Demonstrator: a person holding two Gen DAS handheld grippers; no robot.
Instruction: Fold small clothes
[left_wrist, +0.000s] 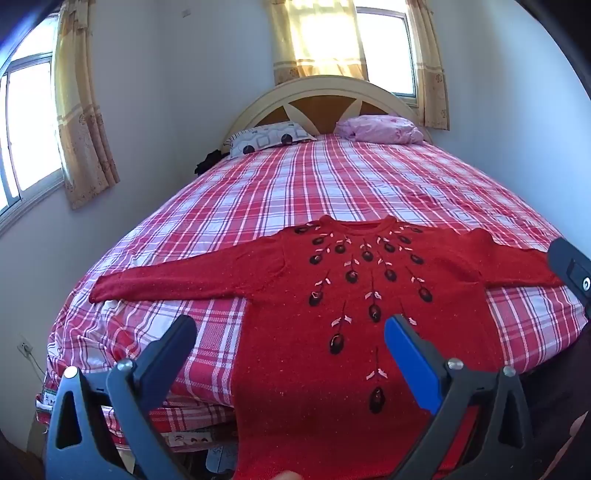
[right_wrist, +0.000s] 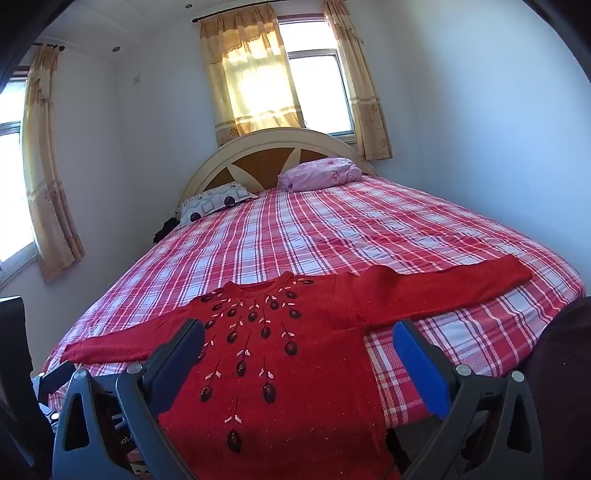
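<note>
A red knitted sweater (left_wrist: 332, 280) with dark bead and pink leaf decoration lies face up and flat on the bed, both sleeves spread out sideways; its hem hangs over the near edge. It also shows in the right wrist view (right_wrist: 288, 354). My left gripper (left_wrist: 291, 332) is open and empty, above the sweater's lower left side. My right gripper (right_wrist: 299, 336) is open and empty, above the sweater's lower right side. Part of the right gripper's body (left_wrist: 570, 269) shows at the right edge of the left wrist view, over the right sleeve.
The bed has a red and white plaid cover (left_wrist: 332, 177). Two pillows (left_wrist: 269, 138) (left_wrist: 380, 129) lie by the headboard (left_wrist: 325, 99). Walls stand to the left and right. Curtained windows (left_wrist: 33, 125) are on the left and behind. A dark object (right_wrist: 14, 369) stands at left.
</note>
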